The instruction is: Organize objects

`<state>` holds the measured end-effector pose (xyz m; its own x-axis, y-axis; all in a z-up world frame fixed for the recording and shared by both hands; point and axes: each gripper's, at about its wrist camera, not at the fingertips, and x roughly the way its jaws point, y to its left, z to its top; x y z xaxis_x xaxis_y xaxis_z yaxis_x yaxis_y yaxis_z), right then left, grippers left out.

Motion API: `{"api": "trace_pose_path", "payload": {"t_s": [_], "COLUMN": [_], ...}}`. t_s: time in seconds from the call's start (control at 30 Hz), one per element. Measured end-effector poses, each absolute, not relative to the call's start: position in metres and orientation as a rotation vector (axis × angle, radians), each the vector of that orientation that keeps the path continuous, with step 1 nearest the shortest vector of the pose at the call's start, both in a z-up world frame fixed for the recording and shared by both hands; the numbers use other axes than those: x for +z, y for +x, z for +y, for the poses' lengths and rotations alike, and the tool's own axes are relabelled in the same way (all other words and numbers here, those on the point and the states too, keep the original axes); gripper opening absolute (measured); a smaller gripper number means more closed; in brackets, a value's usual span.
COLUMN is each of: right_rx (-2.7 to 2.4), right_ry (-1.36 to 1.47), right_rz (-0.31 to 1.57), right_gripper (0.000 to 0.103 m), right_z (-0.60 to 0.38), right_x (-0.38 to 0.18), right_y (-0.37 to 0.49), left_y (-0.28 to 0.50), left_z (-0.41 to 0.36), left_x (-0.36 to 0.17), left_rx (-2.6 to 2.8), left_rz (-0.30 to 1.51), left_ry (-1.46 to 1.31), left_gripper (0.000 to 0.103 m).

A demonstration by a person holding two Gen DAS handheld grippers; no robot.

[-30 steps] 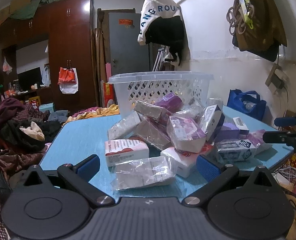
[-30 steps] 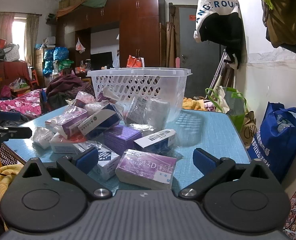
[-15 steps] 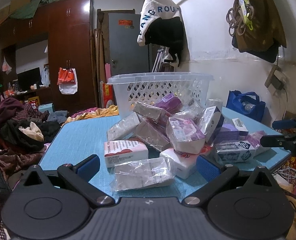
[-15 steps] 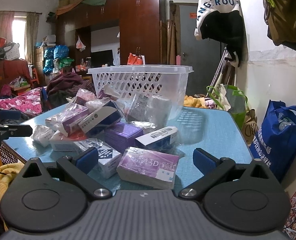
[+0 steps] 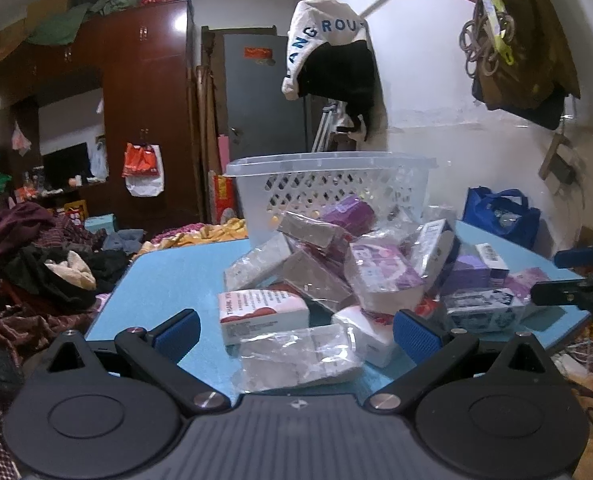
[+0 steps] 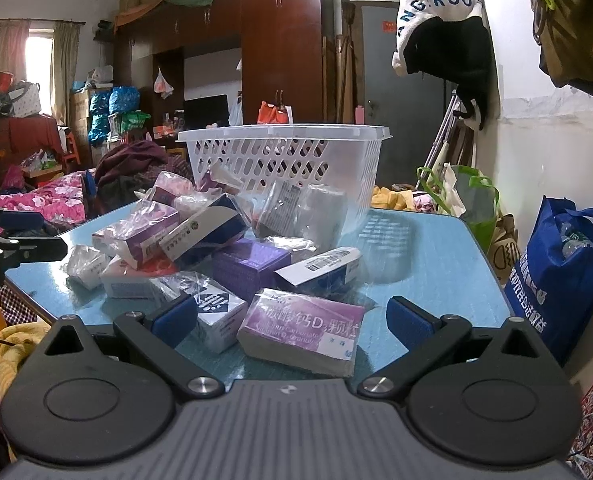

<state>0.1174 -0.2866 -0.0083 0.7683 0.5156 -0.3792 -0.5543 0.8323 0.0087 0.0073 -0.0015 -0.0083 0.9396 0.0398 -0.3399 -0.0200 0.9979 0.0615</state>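
Left gripper [image 5: 294, 330] spread wide, empty; a clear-wrapped packet [image 5: 300, 354] lies between its fingers, a white box [image 5: 262, 312] reading "THANK" just beyond. Right gripper [image 6: 292, 318] equally wide, empty, a purple box [image 6: 302, 330] marked "D3" between its fingers. White basket [image 6: 284, 160] stands beyond the pile on the blue tabletop [image 6: 428, 264].

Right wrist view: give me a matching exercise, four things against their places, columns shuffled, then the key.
Things:
1. white basket
2. purple box
3. blue bag
4. left tool

Places:
A. off the table, at the right by the wall
B. nearest, between the right tool's open fingers
C. left edge of view
D. behind the pile, on the blue table

Pairs: 1-D, 2-B, 3-A, 4-C
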Motion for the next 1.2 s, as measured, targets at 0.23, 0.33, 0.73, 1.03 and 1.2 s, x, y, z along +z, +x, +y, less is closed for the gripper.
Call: {"api": "trace_pose_path", "payload": {"t_s": [0.23,0.33,0.73,1.03,1.2], "right_rx": [0.591,0.593,0.584,0.571,0.559], "right_ry": [-0.104,-0.105,-0.034,-0.118,-0.123], "right_rz": [0.392,0.389,0.300,0.349,0.357], "right_gripper": [0.103,0.103,0.103,0.089,0.088], "right_z": [-0.286,-0.285,-0.304,-0.290,-0.288], "right_x": [-0.009,-0.009,-0.007,-0.025,-0.028], "right_y": [0.119,0.119,0.114,0.117,0.119], "left_y": [0.012,0.010,0.008,0.019,0.024], "left_z": [0.005,0.005,0.002,0.002,-0.004], "left_x": [-0.009,-0.009,-0.014,-0.035,-0.043], "left_rx": [0.007,0.002,-0.039,-0.049,-0.016], "left_rz": [0.365,0.350,0.306,0.371,0.388], "left_ry": [0.028,0.030,0.046,0.047,0.101], "left_gripper": [0.103,0.103,0.097,0.095,0.095]}}
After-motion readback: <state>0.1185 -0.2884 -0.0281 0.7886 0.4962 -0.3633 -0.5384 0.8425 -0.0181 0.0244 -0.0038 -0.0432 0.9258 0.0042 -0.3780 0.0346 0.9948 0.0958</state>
